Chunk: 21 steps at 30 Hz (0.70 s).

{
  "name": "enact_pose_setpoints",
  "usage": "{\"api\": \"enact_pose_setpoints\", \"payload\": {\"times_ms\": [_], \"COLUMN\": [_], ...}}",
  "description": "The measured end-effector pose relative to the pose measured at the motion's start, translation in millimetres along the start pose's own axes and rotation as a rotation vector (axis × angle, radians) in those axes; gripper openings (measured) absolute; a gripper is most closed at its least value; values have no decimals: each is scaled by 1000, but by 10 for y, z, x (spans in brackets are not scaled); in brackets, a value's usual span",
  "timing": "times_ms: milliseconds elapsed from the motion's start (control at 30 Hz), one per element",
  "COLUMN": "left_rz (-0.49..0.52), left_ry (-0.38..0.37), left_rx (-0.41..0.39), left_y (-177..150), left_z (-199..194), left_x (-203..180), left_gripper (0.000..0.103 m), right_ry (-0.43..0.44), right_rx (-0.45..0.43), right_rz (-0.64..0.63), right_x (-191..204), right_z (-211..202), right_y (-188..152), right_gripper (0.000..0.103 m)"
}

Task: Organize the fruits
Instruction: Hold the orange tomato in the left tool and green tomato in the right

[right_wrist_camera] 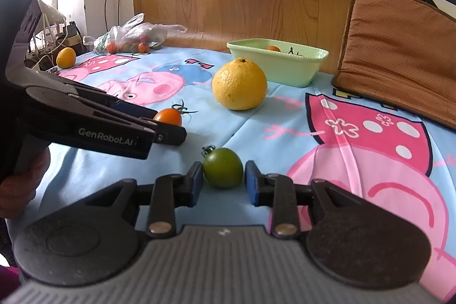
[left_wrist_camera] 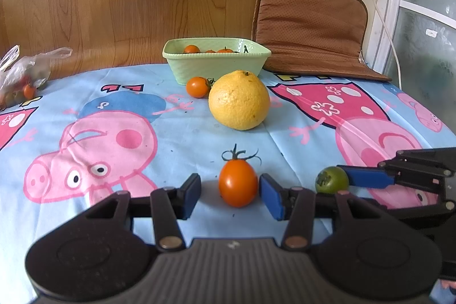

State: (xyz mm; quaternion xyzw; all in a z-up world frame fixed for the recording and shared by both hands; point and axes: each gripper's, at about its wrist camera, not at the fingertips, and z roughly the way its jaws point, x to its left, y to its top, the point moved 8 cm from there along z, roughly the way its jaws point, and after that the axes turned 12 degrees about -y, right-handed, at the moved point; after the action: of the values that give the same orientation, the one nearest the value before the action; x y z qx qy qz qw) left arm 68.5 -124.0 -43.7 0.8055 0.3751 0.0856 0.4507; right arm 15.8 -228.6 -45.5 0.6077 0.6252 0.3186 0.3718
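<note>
Left gripper (left_wrist_camera: 229,190), nearest in its own view: black two-finger tool, blue pads, jaws part-open around an orange oval cherry tomato with a green stalk (left_wrist_camera: 238,183). The pad on the view's right touches the fruit; on the view's left a clear gap remains. No grip yet. The tomato rests on the bench, stalk up.

Right gripper (right_wrist_camera: 223,178), nearest in the right view: same tool, jaws drawn in narrowly around a round green unripe tomato (right_wrist_camera: 223,167), which also sits on the bench. One pad touches it and the other is at most a sliver off. I cannot tell whether they are pressing.

Judgement: both tools are set low and tilted down so that the pads meet each fruit at its widest part. Two pickups look prepared side by side, one fruit per hand. A person's hand (right_wrist_camera: 20,190) holds the left tool's handle.

Bench is covered by a blue cartoon-pig cloth (left_wrist_camera: 171,138); creases may let round fruit roll.

Mid-distance: large yellow dimpled citrus (left_wrist_camera: 239,100), loose. Just behind it, a second small orange tomato (left_wrist_camera: 197,87) lies touching or nearly touching the wall of a pale green rectangular plastic tub (left_wrist_camera: 216,67). The tub already holds several orange tomatoes, so it is the likely destination.

Far: clear plastic bag of mixed tomatoes (left_wrist_camera: 22,76), small yellow citrus (right_wrist_camera: 66,57) at the bench edge, brown padded cushion (left_wrist_camera: 310,24) leaning on the wall.
</note>
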Motion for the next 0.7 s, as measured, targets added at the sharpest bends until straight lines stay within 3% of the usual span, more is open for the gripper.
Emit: {"api": "enact_pose_setpoints", "payload": {"times_ms": [600,700], "left_rz": [2,3], "left_ry": [-9,-20], "left_rx": [2,11], "left_y": [20,23], "left_z": [-24,18], "left_x": [-17,-32], "left_gripper": [45,30], "right_ry": [-18,-7], "right_rx": [-7,-7], "right_rz": [-13,-13], "right_x": [26,26], "right_z": [-42,-29], "right_y": [-14,-9], "right_gripper": [36,33]}}
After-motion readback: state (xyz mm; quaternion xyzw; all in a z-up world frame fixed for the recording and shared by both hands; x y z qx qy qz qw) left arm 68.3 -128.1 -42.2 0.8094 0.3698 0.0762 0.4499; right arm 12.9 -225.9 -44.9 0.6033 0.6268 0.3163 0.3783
